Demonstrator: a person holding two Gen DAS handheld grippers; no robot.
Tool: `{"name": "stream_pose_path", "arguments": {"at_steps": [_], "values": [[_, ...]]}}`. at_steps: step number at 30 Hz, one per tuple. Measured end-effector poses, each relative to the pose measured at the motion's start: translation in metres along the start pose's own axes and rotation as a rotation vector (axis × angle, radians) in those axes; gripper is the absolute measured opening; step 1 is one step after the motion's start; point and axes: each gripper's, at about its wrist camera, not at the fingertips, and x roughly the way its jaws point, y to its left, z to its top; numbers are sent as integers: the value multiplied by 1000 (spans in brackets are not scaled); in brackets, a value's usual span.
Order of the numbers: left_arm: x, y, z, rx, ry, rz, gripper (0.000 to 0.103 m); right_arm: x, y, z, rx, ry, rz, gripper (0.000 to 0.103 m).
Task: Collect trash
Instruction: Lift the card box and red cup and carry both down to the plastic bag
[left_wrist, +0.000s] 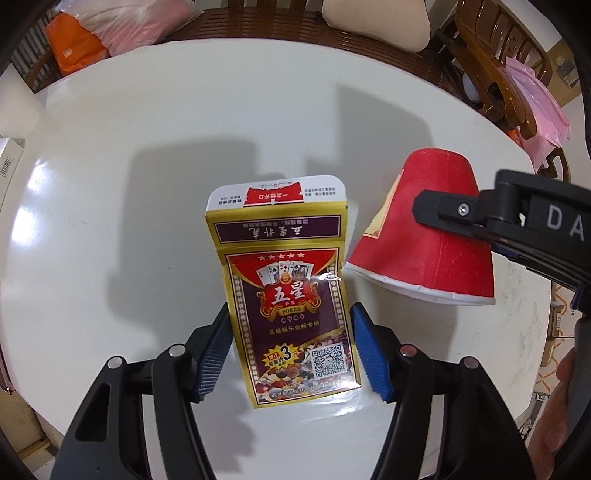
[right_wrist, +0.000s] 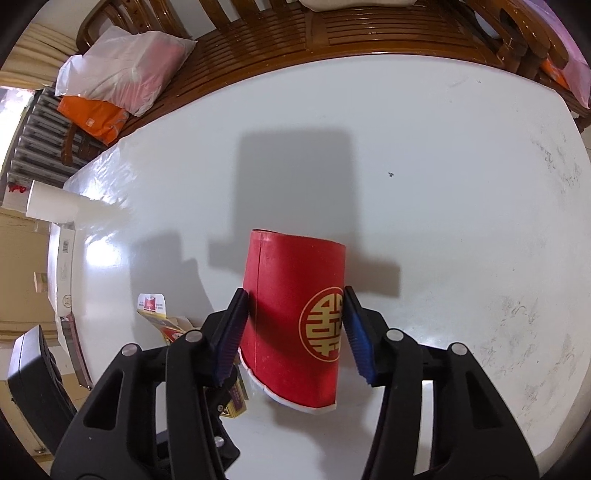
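A red and gold playing-card box (left_wrist: 291, 314) with its top flap open lies between my left gripper's (left_wrist: 291, 350) blue pads, which press on both of its long edges. A red paper cup (right_wrist: 291, 317) with a gold emblem stands mouth-down and tilted on the white table (right_wrist: 443, 184). My right gripper (right_wrist: 295, 328) is shut on the cup's sides, which look squeezed in. In the left wrist view the cup (left_wrist: 424, 243) sits just right of the card box, and a black finger (left_wrist: 443, 212) of the right gripper lies across it.
A wooden bench (right_wrist: 295, 33) and wooden chairs (left_wrist: 491, 48) ring the table's far side. A white plastic bag (right_wrist: 122, 70) and an orange one (right_wrist: 96, 114) lie on the bench. A pink bag (left_wrist: 535, 110) hangs at right. A white carton (right_wrist: 51, 203) sits at the table's left edge.
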Motion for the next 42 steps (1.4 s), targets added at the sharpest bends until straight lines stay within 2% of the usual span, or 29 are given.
{"name": "stream_pose_path", "arguments": {"at_steps": [11,17,23,30,38,42], "values": [[-20,3,-11,37,-40,12,61,-25,6,-11,-55,-51,-23,50],[-38,-3,-26,88,-60,12,61,-52,4,-40,-121,-89,-48,50],[-55,-7,-52,146,-64,-3,61,-78,3,-88,-199,-118,-69,50],[-80,-12,-105,238,-104,3,61,-99,0,-159,-280,-135,-86,50],[-78,-20,-165,322,-88,-38,61,-102,-9,-228,-313,-127,-81,50],[-69,-23,-194,366,-86,-34,61,-96,-14,-256,-325,-128,-96,50]]}}
